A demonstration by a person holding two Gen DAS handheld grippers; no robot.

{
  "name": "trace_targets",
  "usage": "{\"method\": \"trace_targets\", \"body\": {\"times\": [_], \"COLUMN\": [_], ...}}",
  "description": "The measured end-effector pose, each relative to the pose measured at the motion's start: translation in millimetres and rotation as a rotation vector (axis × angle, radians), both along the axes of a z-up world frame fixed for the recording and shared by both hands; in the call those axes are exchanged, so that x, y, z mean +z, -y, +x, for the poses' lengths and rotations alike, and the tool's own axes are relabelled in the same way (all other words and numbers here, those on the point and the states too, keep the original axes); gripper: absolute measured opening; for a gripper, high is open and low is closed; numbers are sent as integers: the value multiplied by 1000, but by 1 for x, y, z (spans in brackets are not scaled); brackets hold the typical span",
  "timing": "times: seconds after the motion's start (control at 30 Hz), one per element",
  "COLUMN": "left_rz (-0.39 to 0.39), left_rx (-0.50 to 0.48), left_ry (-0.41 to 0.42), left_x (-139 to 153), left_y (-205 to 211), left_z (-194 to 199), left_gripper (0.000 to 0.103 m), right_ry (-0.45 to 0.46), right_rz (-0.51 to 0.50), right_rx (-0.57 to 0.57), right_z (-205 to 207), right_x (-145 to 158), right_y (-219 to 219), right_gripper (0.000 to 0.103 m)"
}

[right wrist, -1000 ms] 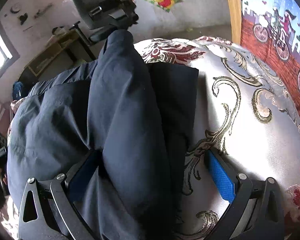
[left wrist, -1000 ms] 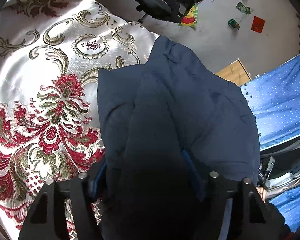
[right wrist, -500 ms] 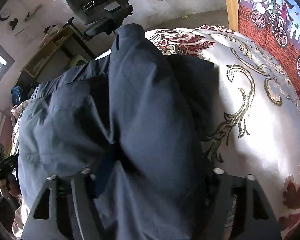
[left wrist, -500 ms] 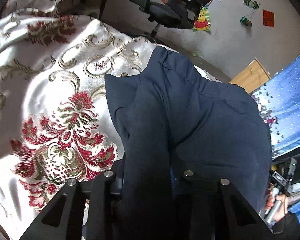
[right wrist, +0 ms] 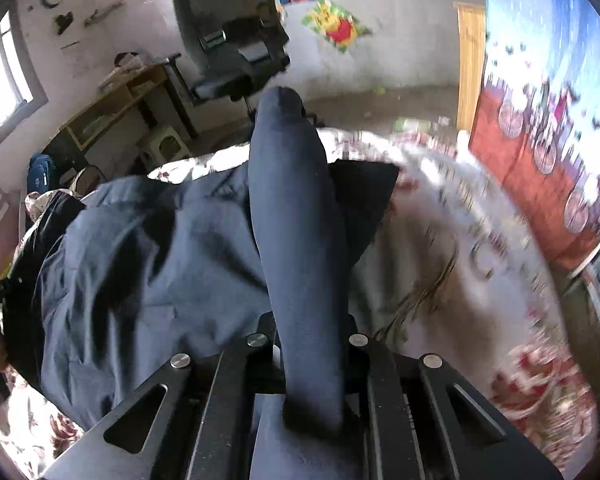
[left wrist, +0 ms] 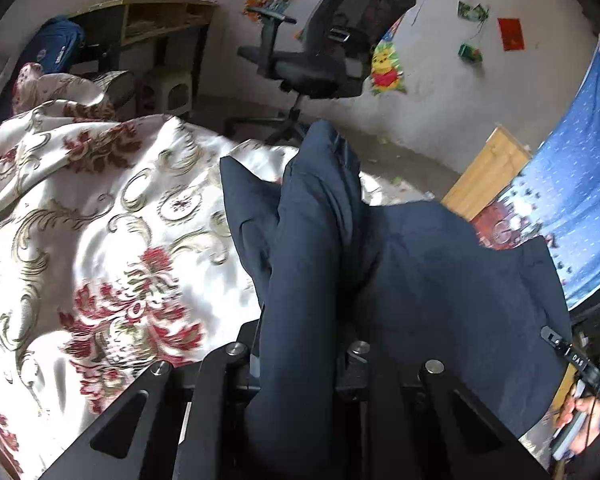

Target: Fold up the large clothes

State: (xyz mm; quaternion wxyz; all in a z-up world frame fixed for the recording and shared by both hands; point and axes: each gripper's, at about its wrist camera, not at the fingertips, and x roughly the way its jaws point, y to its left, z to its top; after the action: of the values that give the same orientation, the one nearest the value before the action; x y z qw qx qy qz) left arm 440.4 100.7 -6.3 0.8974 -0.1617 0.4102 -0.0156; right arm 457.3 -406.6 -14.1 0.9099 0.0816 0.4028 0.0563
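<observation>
A large navy blue garment (left wrist: 440,280) lies bunched on a bed with a white, red and gold floral cover (left wrist: 100,220). A raised fold of it runs into my left gripper (left wrist: 300,356), whose jaws are closing with the cloth pinched between them. In the right wrist view the same garment (right wrist: 140,280) spreads to the left, and a thick ridge of it rises from my right gripper (right wrist: 312,344), which is shut on it. Both grippers hold their folds lifted above the bed cover (right wrist: 480,280). The fingertips are hidden by cloth.
A black office chair (left wrist: 320,60) stands on the floor beyond the bed, with a wooden desk (left wrist: 160,20) and a small stool (left wrist: 172,92) to its left. A wooden board (left wrist: 488,172) and blue patterned fabric (left wrist: 580,200) are at the right. A hand (left wrist: 580,408) shows at the lower right edge.
Both grippers went from open around the garment's folds to pinched on them, then rose, pulling the cloth up off the bed. More of the room now shows beyond the bed.
</observation>
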Motion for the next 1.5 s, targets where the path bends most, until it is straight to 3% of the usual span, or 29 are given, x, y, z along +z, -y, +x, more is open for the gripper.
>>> {"method": "trace_targets", "body": {"times": [0.17,0.4,0.57,0.7,0.97,1.03,1.13,1.2,1.3,1.43,1.5], "left_rz": [-42,-78,-78,-6,45,56,74,83,88,45,24], "left_rx": [-37,-116,-168,-162,-121,-113,-84,-55,-6,28,41], "left_ry": [53,93,67,47,0,-21,-63,-97,-140,-150,-128], "left_x": [17,18,2,-13,-29,-32,-37,-42,-46,-47,-43], "left_y": [31,85,119,139,140,139,139,138,133,126,124], "left_z": [5,12,19,17,19,20,20,21,21,13,4], "left_gripper": [16,16,16,16,20,22,28,33,50,76,79], "right_ry": [93,178,127,51,24,12,-9,-10,-1,13,21], "right_rz": [14,-3,-11,-31,-72,-82,-72,-79,-110,-113,-111], "right_rx": [-37,-128,-196,-230,-223,-230,-241,-249,-237,-228,-228], "right_z": [-14,-41,-47,-48,-45,-44,-44,-44,-47,-52,-55], "right_x": [44,72,55,19,9,6,1,0,0,5,7], "right_y": [23,72,102,116,125,123,127,126,123,117,116], "right_gripper": [9,9,9,9,18,23,40,63,78,88,90]}}
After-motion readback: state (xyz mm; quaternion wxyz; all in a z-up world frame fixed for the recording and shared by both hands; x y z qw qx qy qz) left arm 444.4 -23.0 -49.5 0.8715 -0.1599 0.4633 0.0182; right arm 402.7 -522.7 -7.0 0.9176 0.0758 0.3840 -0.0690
